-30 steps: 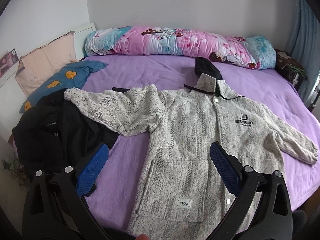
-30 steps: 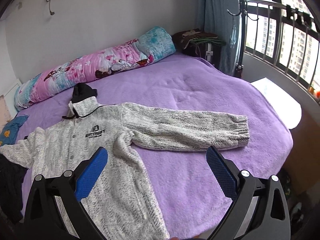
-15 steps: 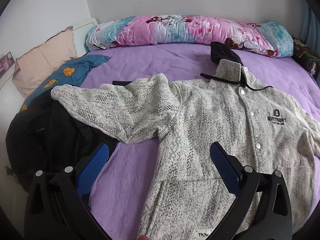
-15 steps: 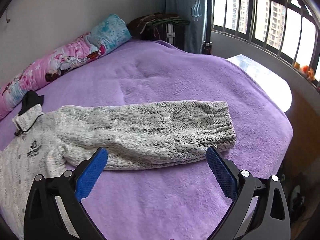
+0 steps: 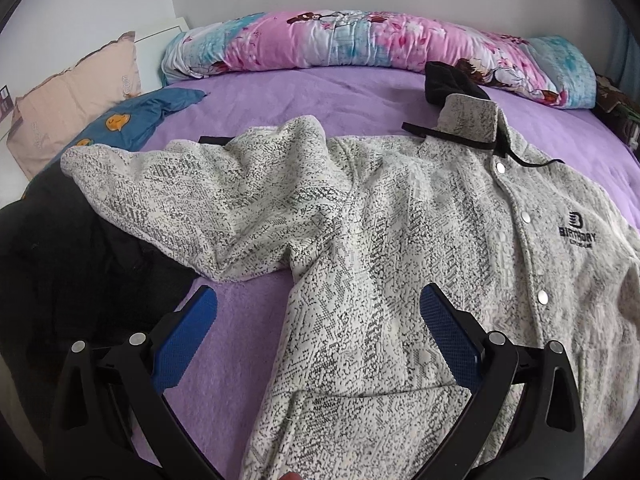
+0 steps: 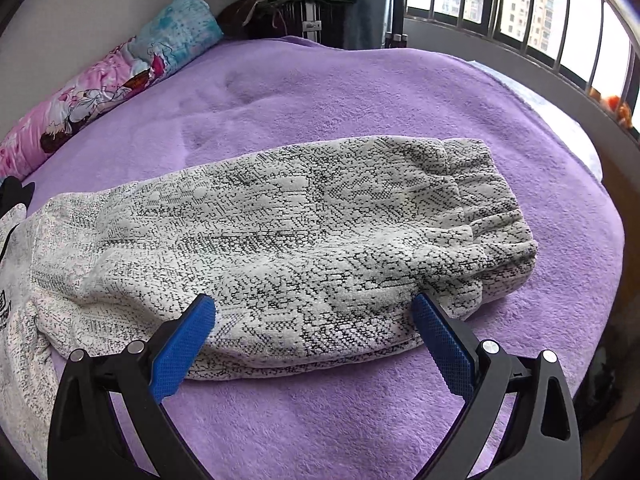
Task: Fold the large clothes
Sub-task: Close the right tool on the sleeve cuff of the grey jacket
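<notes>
A large grey-and-white speckled fleece jacket [image 5: 400,232] with snap buttons and a black chest logo lies spread front-up on the purple bed. Its left sleeve [image 5: 192,200] stretches out toward the black clothes. My left gripper [image 5: 316,320] hovers open low over the jacket's side, near the armpit, with nothing between its blue pads. In the right wrist view the other sleeve [image 6: 300,240] lies flat with its cuff [image 6: 484,216] to the right. My right gripper [image 6: 314,316] is open, its blue pads straddling the near edge of that sleeve.
A rolled pink and blue quilt [image 5: 360,48] lies along the wall at the back. A black garment pile [image 5: 72,272], a blue pillow [image 5: 132,120] and a peach pillow [image 5: 72,100] sit at the left. Window bars [image 6: 520,12] and the bed's edge are on the right.
Both grippers have moved in closer and lower. The left now looks at the jacket's left sleeve and side; the right has come right up to the right sleeve. Both stayed open.
</notes>
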Tool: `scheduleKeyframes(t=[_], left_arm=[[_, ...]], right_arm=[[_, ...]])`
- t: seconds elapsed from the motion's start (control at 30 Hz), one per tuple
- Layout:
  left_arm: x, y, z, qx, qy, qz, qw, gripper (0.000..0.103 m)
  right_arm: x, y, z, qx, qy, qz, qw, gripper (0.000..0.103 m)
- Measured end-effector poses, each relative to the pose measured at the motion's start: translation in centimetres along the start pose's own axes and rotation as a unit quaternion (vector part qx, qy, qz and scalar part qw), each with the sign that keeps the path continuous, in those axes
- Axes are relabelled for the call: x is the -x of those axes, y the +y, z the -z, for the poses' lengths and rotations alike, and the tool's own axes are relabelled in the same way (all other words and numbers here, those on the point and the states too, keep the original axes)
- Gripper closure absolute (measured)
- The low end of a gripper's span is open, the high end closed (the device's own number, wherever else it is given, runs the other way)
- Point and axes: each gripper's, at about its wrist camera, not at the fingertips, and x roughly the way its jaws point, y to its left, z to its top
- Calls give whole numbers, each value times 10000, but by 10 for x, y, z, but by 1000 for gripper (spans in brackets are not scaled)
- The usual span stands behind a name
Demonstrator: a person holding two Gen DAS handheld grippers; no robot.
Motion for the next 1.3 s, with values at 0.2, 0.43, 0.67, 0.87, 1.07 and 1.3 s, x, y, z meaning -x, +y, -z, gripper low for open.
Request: scheduleKeyframes(t=[0.2, 0.43, 0.67, 0.87, 1.07, 1.3], left_arm=[[-6, -6, 3, -52, 7, -9, 10000, 6], [-5, -8, 3, -108, -19, -34, 9999, 6], [-15, -4, 4, -18, 115, 44, 9999, 6], [-9, -65, -18, -144, 20, 612, 9980, 6], [5, -213, -31, -977, -65, 1720, 9802, 6], [1, -351, -24, -1683, -35, 2337, 9576, 6]], right_arm=[[-21, 5, 1, 154, 91, 184, 9997, 6], [-35, 7, 4, 288, 87, 216, 9993, 6], [-36, 7, 5, 341, 73, 200, 9992, 9], [-32, 10, 7, 479, 12, 97, 9988, 30], [-27, 4, 8, 528, -63, -124, 9985, 54], [-22, -5, 5, 459, -100, -388, 9981, 73]])
